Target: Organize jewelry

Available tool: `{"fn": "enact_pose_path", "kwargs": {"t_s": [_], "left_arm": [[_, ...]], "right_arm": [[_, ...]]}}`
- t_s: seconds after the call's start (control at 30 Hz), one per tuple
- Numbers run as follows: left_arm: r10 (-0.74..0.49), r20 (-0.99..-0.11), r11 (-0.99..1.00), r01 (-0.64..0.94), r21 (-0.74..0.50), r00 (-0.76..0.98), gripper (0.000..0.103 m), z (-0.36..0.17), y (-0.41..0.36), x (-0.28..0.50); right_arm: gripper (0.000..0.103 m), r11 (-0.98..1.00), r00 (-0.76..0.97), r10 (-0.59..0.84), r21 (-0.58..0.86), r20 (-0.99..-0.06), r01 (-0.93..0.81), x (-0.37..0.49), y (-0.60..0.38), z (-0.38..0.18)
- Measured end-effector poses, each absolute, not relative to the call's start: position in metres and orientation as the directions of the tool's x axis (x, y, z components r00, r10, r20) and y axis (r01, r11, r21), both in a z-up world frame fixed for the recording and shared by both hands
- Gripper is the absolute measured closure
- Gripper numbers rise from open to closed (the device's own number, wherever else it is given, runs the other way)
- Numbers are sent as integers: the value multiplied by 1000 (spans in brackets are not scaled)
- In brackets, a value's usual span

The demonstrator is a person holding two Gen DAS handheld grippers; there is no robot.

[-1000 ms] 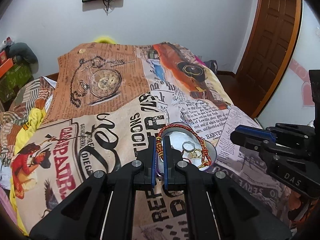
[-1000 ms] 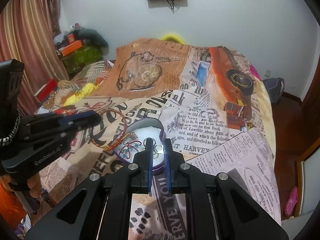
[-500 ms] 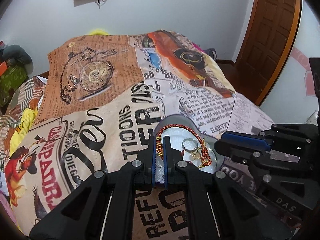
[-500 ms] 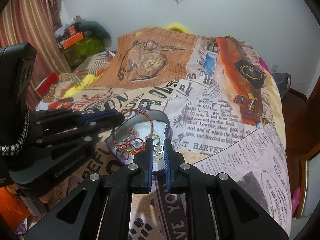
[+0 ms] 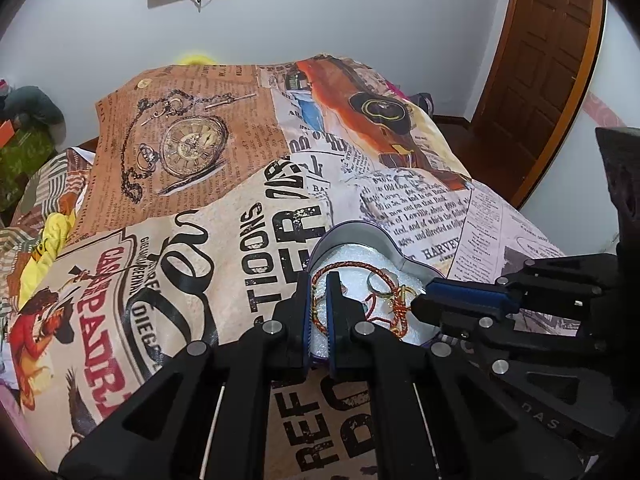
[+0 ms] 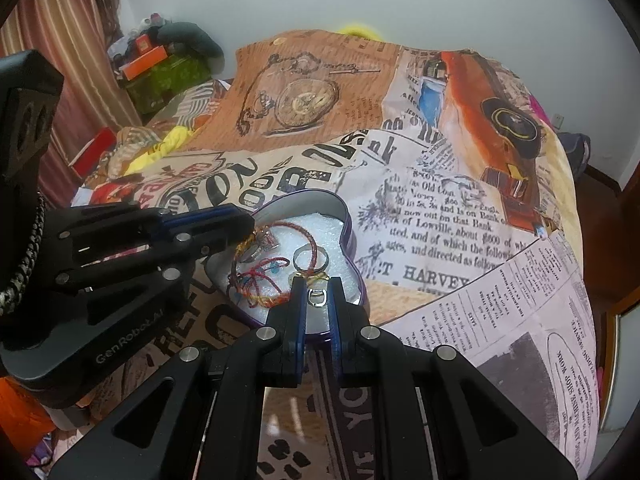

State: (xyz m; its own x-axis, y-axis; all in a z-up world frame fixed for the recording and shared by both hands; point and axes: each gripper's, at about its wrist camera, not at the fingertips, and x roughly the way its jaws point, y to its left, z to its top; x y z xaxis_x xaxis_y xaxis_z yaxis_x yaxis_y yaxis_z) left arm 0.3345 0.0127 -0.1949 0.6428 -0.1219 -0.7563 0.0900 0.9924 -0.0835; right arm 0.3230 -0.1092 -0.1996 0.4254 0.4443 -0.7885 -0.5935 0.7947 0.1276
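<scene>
**A:** What's the room like from where you stand?

**B:** A bedroom with white walls and a brown wooden door (image 5: pixel 548 60). Under me is a bed draped in a vintage newspaper-print blanket (image 5: pixel 224 216), soft and rumpled.

**A:** And your claws?

**B:** My left gripper (image 5: pixel 319 300) is pinched together on the red-and-gold braided cord bracelet (image 5: pixel 348 266); the cord runs straight through between my blue pads. My right gripper (image 6: pixel 318 294) is closed too, with a small silver ring with a gold-toned edge (image 6: pixel 317 298) sitting between the tips. It looks nipped there, though I can't swear the pads bear on it.

**A:** Where does all that sit?

**B:** Directly below both tips, inside the purple-walled heart-shaped tin with a white foam lining (image 6: pixel 352 236). Just ahead of my right tips lies a wider silver band ring (image 6: pixel 310 258), with the braided loop crossing over it. To the left of those tips, near my other claw, is a tangle of red and multicoloured threads (image 6: pixel 260 276).

**A:** How will these things handle?

**B:** Light, I'd judge. The bracelet is limp and will droop and snag its neighbours, so grip it mid-cord, clear of the knot. The rings are hard, smooth and slippery; take them across the band, squarely. The tin may shift on soft bedding.
</scene>
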Motion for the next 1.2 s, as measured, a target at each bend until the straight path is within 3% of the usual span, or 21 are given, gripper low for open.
{"fn": "enact_pose_path", "kwargs": {"t_s": [0.3, 0.63, 0.87, 0.9, 1.0, 1.1, 1.17, 1.2], "left_arm": [[-121, -733, 993, 76, -94, 670, 94, -167, 20, 315], [-118, -625, 992, 68, -102, 772, 94, -91, 23, 257], [-113, -434, 993, 83, -88, 894, 94, -9, 17, 182], [-114, -405, 993, 86, -87, 907, 91, -1, 16, 171], [-102, -280, 993, 83, -80, 955, 71, 29, 12, 125], [-79, -185, 995, 67, -70, 980, 66, 43, 10, 92], [-70, -142, 996, 62, -64, 987, 62, 49, 8, 69], [-63, -125, 996, 55, -64, 990, 57, 50, 7, 60]], "right_arm": [[89, 798, 441, 418, 89, -794, -596, 313, -108, -186], [87, 813, 573, 434, 29, -695, -581, 274, -122, -121], [87, 834, 719, 464, -19, -517, -552, 213, -141, -47], [87, 837, 739, 471, -21, -481, -547, 201, -145, -35], [86, 848, 795, 482, -29, -368, -528, 166, -157, -5], [86, 858, 835, 490, -33, -248, -513, 126, -170, 18], [79, 862, 852, 494, -28, -172, -506, 101, -178, 29], [67, 866, 859, 492, -26, -142, -500, 92, -181, 32]]}}
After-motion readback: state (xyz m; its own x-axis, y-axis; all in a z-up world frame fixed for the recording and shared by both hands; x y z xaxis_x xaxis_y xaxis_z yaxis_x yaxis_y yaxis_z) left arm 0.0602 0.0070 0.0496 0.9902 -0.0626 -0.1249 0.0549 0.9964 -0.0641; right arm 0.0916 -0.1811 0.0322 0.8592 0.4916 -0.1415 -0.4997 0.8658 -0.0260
